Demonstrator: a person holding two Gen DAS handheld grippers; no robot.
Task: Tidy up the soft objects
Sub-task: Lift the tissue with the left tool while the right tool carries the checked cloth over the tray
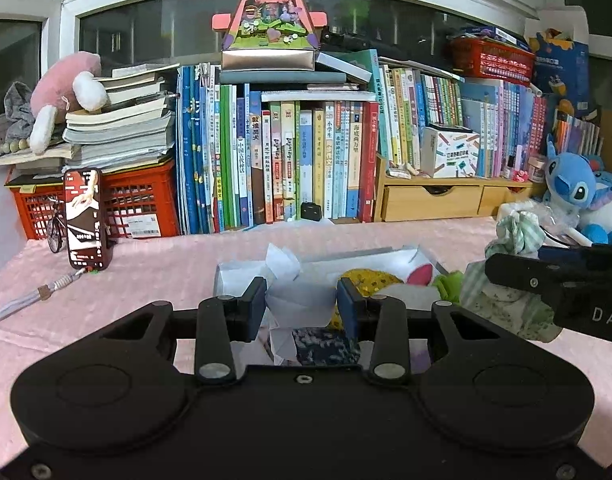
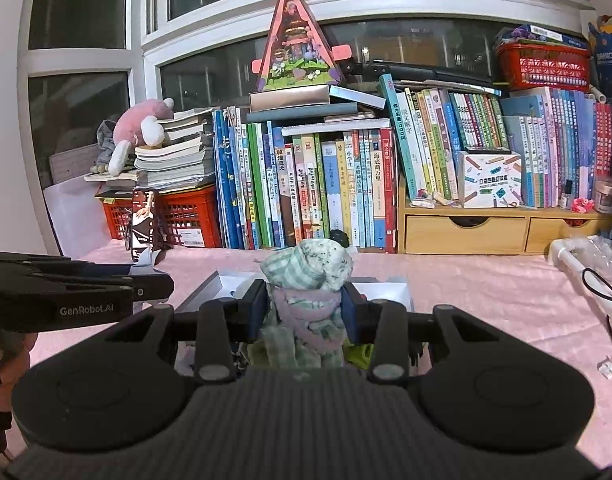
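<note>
In the left wrist view my left gripper (image 1: 300, 300) is shut on a crumpled sheet of white tissue paper (image 1: 293, 300) above an open white box (image 1: 225, 276). Inside the box lie a yellow sequined piece (image 1: 370, 280), a white plush with a pink ear (image 1: 414, 280) and a dark floral cloth (image 1: 326, 348). In the right wrist view my right gripper (image 2: 304, 304) is shut on a bundle of green checked and mauve cloth (image 2: 310, 268), held over the same box (image 2: 209, 284). That bundle (image 1: 518, 232) and the right gripper (image 1: 494, 268) show at the right of the left wrist view. The left gripper (image 2: 161, 280) enters the right wrist view from the left.
A pink cloth covers the table (image 1: 125, 280). Behind stand a row of books (image 1: 306, 160), a red crate (image 1: 141, 208), a phone on a stand (image 1: 85, 220) and wooden drawers (image 1: 430, 200). A blue plush (image 1: 574, 188) sits far right. A white rod with a cable (image 2: 586, 276) lies right.
</note>
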